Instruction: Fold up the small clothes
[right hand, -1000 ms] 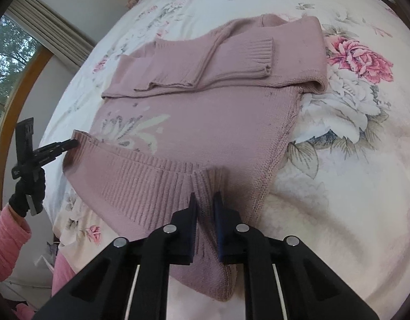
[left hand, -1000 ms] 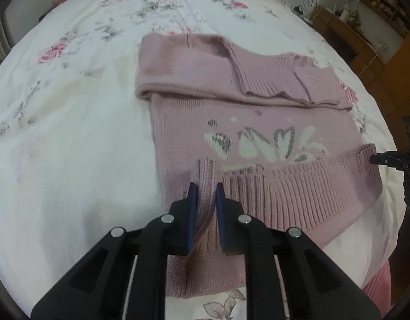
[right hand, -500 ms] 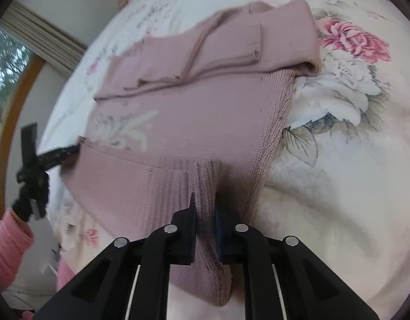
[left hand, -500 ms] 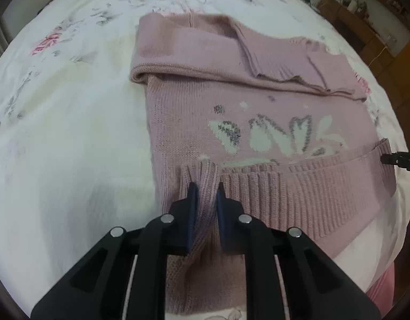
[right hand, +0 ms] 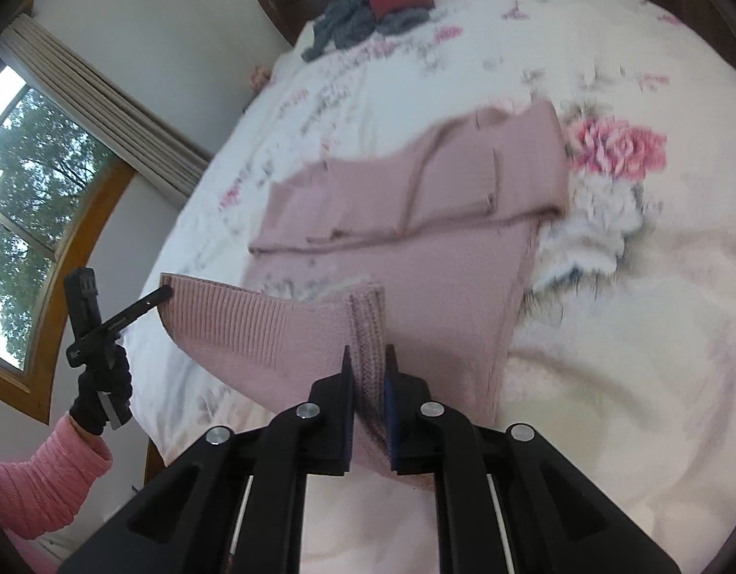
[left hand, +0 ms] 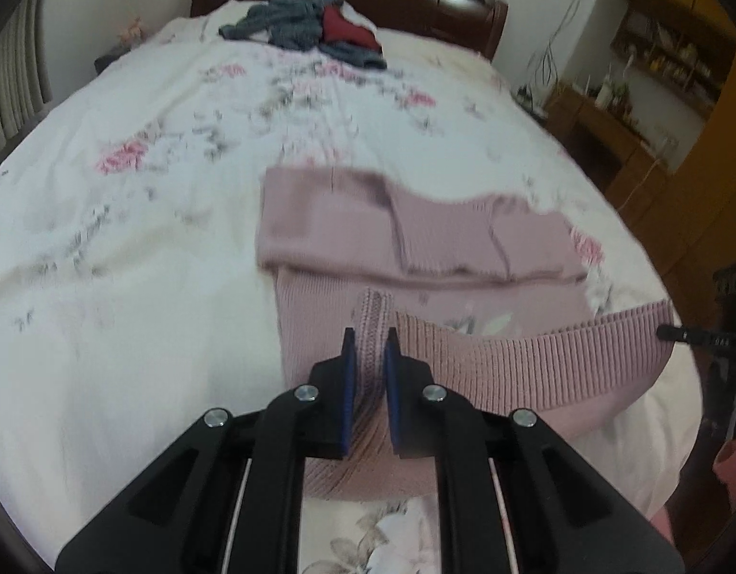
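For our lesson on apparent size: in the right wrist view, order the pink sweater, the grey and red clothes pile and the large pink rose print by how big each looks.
1. pink sweater
2. grey and red clothes pile, though it lies farther away, so its rank over the rose is unsure
3. large pink rose print

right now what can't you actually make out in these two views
- Pink sweater: its white motif is mostly hidden under the lifted ribbed hem in both views, and blurred.
- Hem corners: each sits between closed pads, left gripper, right gripper, so the depth of grip is hidden.
- Pile of clothes near the headboard: too far to count.
- Shelves, left view: contents too small.
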